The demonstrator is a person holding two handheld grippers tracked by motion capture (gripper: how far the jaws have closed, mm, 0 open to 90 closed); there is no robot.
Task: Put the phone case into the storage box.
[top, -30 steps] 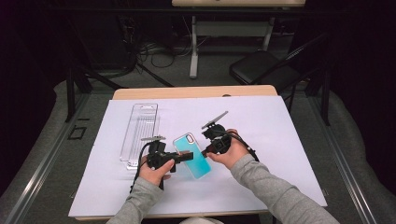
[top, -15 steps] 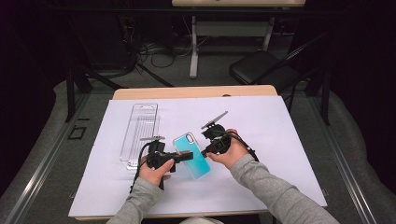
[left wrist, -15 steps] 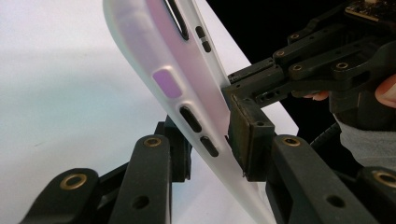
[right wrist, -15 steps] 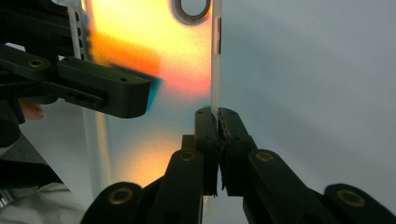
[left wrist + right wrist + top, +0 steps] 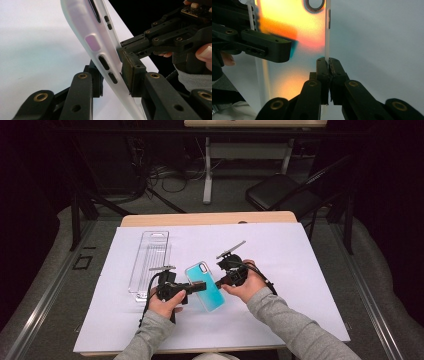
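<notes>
A teal phone case (image 5: 206, 290) with a frosted white rim is held just above the white sheet (image 5: 300, 270) between both hands. My left gripper (image 5: 196, 286) spans the case's width, and in the left gripper view its pads press both sides of the case (image 5: 100, 45), so my left gripper (image 5: 113, 77) is shut on it. My right gripper (image 5: 220, 281) comes in from the right. In the right gripper view my right gripper (image 5: 328, 66) is shut on the thin side rim of the case (image 5: 294, 32), which glows orange there.
A clear plastic packaging tray (image 5: 150, 260) lies on the sheet to the left of my left hand. The wooden table edge (image 5: 210, 218) runs behind the sheet. A dark chair (image 5: 280, 195) and cables stand on the floor beyond.
</notes>
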